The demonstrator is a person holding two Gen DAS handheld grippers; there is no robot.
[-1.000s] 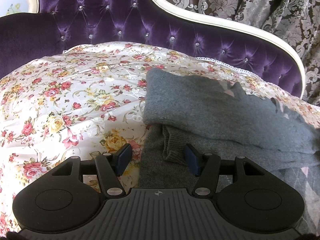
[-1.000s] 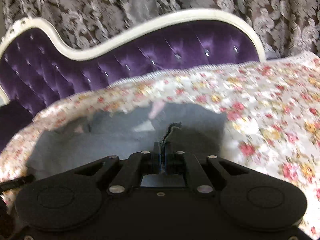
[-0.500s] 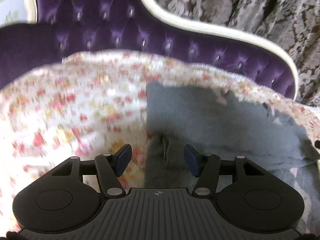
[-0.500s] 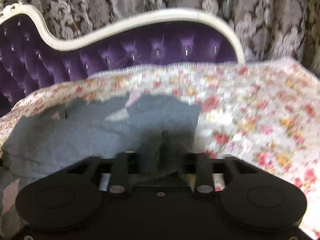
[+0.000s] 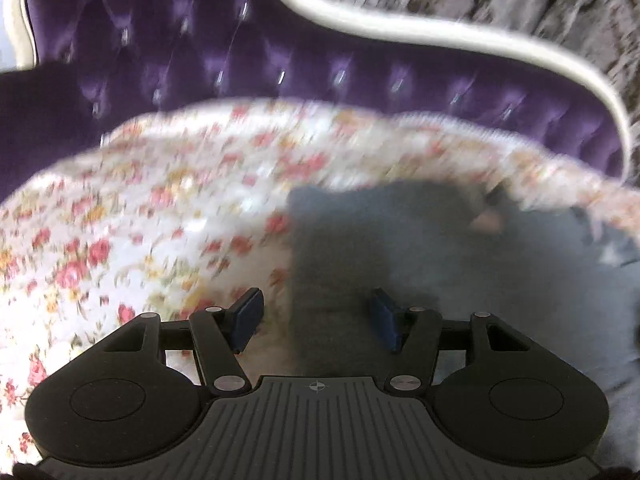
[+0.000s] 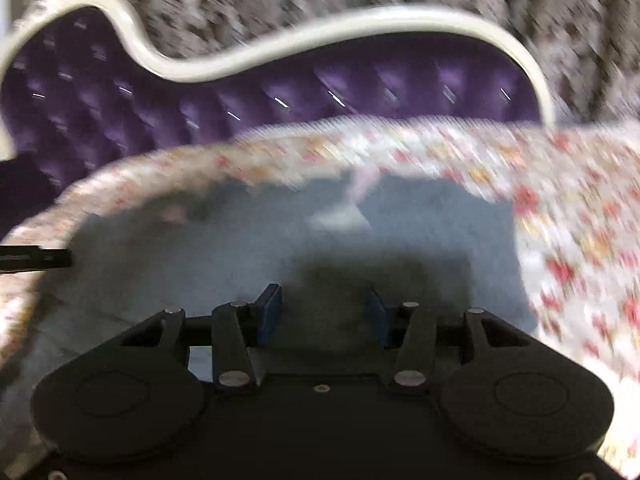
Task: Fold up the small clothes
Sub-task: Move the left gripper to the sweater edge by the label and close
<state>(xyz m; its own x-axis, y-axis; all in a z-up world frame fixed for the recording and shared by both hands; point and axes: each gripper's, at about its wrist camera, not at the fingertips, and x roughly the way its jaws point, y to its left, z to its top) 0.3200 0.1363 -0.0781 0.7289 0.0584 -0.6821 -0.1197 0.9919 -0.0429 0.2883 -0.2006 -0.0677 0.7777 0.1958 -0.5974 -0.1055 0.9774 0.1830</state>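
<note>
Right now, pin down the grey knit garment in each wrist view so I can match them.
Left wrist: grey knit garment fills centre to right, its left edge on the floral cover.
Right wrist: it fills the centre and left, floral cover to its right.
Shared landmark: the purple tufted sofa back.

Grey knit garment [image 5: 460, 264], soft and fuzzy, lies flat on the floral cover. Left wrist view: fills centre to 3 o'clock, straight left edge running 12 to 6. Right wrist view [image 6: 240, 248]: spreads centre to 9 o'clock; pale pink-white patch at 12. Blurred; folds not discernible.
</note>
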